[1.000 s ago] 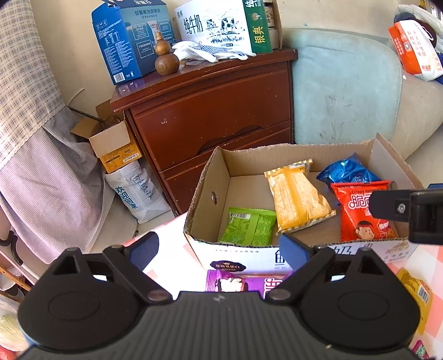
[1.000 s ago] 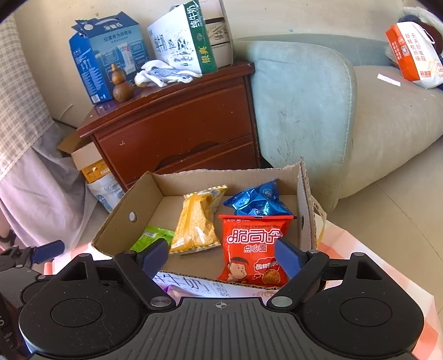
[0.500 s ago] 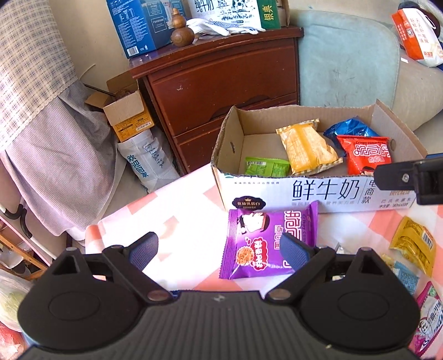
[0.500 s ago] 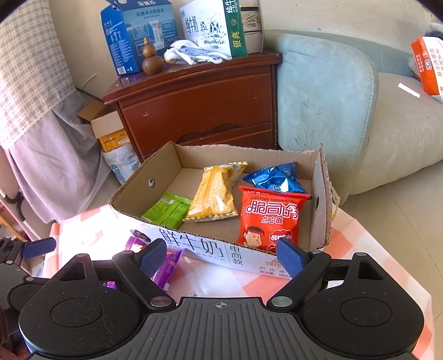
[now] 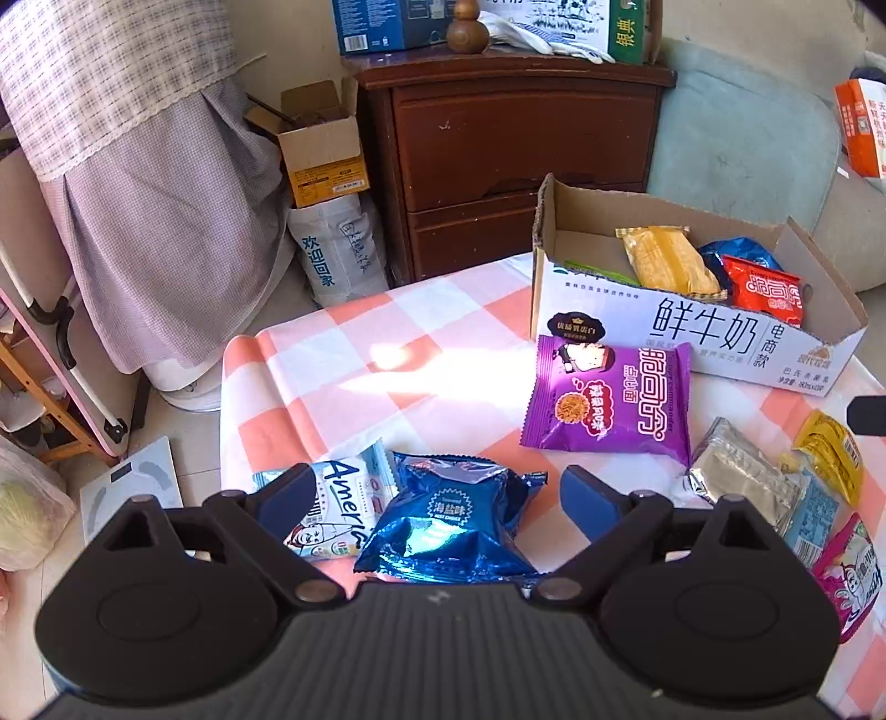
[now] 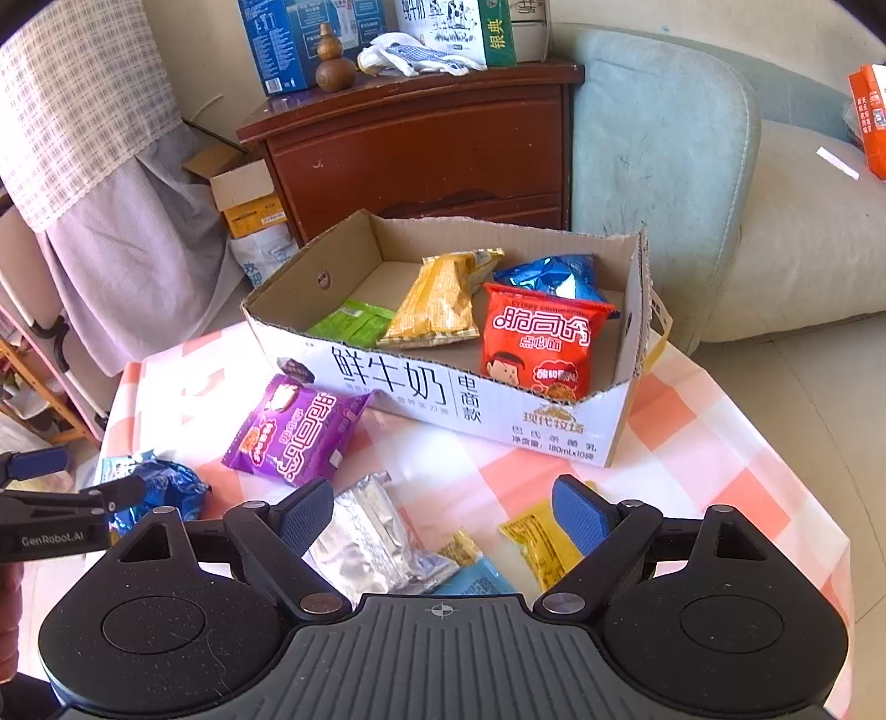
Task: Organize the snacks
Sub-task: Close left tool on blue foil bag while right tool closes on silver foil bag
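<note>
Left gripper [image 5: 437,495] has its jaws spread wide and grips nothing; it hangs over a shiny blue snack bag [image 5: 451,526] that shows between the two fingers, with a pale blue and white packet [image 5: 332,512] tucked just beside it on the left. Right gripper [image 6: 443,512] is just as wide open and empty, hovering above a silver foil pack [image 6: 371,540], with a yellow sachet [image 6: 534,540] near its right finger (can't tell if either finger actually touches anything).

Further out, a purple snack bag [image 5: 609,396] lies flat on the tablecloth, its top edge right up against the front wall of the cardboard box [image 6: 443,387]. Inside the box sit a green packet [image 6: 351,321], a yellow snack bag [image 6: 437,302], a red snack bag [image 6: 540,340] and another blue bag [image 6: 554,274] behind the red one.

All of it sits on a table with an orange and white checked cloth [image 5: 354,354], sun hitting the middle. Behind the table stands a dark wooden dresser [image 6: 421,144] with milk cartons [image 6: 454,25] and a wooden gourd [image 6: 334,63] on top, a pale teal sofa [image 6: 664,127] to its right, and a small open carton [image 5: 324,147] on the floor to its left.
</note>
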A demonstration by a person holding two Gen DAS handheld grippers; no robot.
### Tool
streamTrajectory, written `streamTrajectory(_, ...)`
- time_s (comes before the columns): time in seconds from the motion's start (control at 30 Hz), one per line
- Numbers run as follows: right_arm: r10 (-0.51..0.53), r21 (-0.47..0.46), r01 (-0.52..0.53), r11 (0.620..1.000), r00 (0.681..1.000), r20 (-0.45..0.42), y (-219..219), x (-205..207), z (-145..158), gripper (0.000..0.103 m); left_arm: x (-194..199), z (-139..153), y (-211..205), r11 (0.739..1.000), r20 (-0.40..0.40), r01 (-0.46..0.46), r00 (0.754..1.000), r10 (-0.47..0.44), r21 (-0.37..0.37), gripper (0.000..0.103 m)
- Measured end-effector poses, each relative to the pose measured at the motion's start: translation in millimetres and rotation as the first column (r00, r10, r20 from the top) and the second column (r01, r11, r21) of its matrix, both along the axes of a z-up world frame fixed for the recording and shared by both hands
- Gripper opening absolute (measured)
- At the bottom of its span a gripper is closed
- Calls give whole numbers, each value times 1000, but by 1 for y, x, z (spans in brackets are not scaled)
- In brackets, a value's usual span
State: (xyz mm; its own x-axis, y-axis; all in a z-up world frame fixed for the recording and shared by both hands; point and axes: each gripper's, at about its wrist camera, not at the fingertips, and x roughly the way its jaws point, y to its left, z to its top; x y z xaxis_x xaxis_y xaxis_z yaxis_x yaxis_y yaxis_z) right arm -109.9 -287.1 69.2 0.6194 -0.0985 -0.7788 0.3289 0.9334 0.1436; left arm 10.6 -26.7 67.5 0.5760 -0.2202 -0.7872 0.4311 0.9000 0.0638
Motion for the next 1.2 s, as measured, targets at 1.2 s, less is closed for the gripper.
streamTrajectory(1.2,235,-94,-259,961,948,-216,53,57,-70,85,15,-62,-26,995,-73,80,994,-75,62,93)
